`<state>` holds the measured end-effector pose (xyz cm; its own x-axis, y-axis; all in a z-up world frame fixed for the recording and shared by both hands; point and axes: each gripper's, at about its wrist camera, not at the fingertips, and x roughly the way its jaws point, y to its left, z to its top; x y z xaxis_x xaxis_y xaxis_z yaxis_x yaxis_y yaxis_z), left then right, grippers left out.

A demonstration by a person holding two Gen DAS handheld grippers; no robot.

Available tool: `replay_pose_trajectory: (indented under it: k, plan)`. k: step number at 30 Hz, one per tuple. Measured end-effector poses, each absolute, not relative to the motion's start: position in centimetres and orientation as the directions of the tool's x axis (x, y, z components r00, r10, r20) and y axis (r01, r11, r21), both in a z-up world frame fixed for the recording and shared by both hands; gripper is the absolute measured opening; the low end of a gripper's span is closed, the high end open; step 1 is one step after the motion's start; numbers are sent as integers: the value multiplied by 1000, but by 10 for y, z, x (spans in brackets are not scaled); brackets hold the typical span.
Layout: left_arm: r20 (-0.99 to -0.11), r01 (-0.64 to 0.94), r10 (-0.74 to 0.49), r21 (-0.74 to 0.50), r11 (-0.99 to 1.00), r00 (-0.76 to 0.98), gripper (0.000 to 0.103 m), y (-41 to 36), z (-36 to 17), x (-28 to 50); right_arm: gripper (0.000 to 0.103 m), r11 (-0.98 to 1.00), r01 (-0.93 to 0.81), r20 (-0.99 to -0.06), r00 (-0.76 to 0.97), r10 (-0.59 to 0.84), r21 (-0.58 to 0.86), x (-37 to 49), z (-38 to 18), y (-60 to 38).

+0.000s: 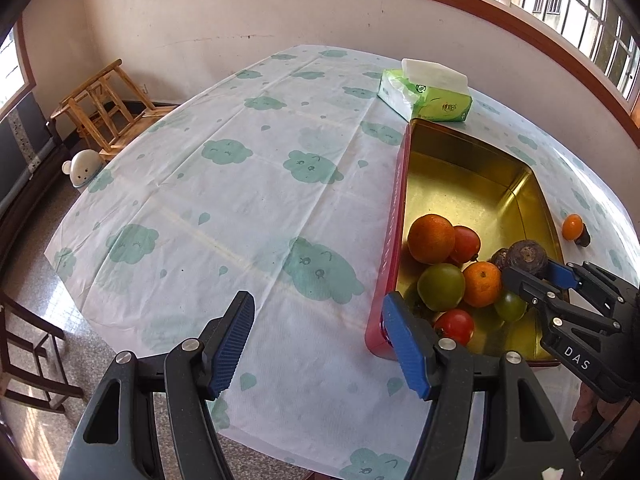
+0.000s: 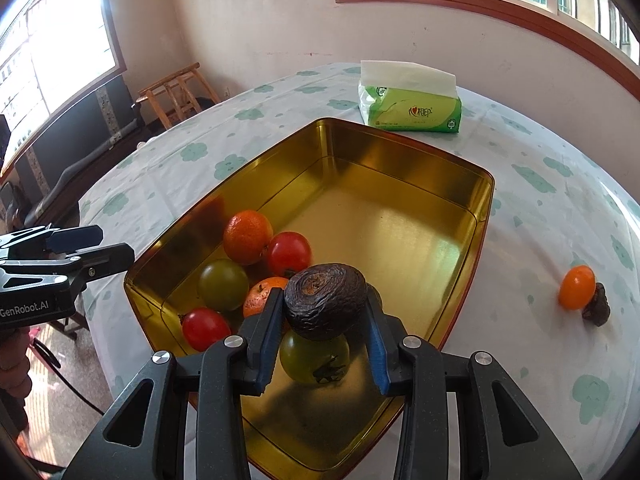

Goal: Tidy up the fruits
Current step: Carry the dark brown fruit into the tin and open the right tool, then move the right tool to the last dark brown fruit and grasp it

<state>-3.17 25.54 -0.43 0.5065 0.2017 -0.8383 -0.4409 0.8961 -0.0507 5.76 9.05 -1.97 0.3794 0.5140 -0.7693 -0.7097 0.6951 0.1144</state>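
Note:
My right gripper (image 2: 325,309) is shut on a dark wrinkled fruit (image 2: 320,292) and holds it over the near end of a gold-lined tin (image 2: 400,216). Right below it lies a green tomato (image 2: 314,360). Several oranges and tomatoes crowd the tin's near end, among them an orange (image 2: 247,236) and a red tomato (image 2: 289,252). The left wrist view shows the tin (image 1: 460,184), the held fruit (image 1: 526,255) and the right gripper (image 1: 534,272). My left gripper (image 1: 320,344) stands open and empty over the tablecloth, its right finger beside the tin's near corner.
A small orange (image 2: 576,286) touches another dark fruit (image 2: 597,306) on the tablecloth right of the tin. A green tissue pack (image 2: 408,104) lies beyond the tin. Wooden stools (image 1: 104,108) stand past the table's far left edge, a dark chair (image 1: 28,352) at near left.

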Motion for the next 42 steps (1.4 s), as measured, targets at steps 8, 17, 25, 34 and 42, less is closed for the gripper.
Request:
replay_pose_trajectory:
  k: [8,17,25,34,42]
  plan:
    - [-839,-442,202,-51,896,506,63,255,-4,-32,40,698,-707,-762,386,519,116,56,-17,87]
    - [-828,-427,196,-58,902,526,63,247,5,-28,44,710,-691,-728,415,546,138,50,-3,68]
    - [-819,-379,168,-64,923,549,63,224,12,-18,46,787,-607,-711,503,491,114,65,4,12]
    - [-826,-269,94,-72,960,556,63,178,8,9,46,900,-425,-748,565,349,99,108,-14,-75]
    - [-829,-188,39,-80,979,557,63,142,10,34,46,930,-354,-758,578,301,100,148,-25,-103]
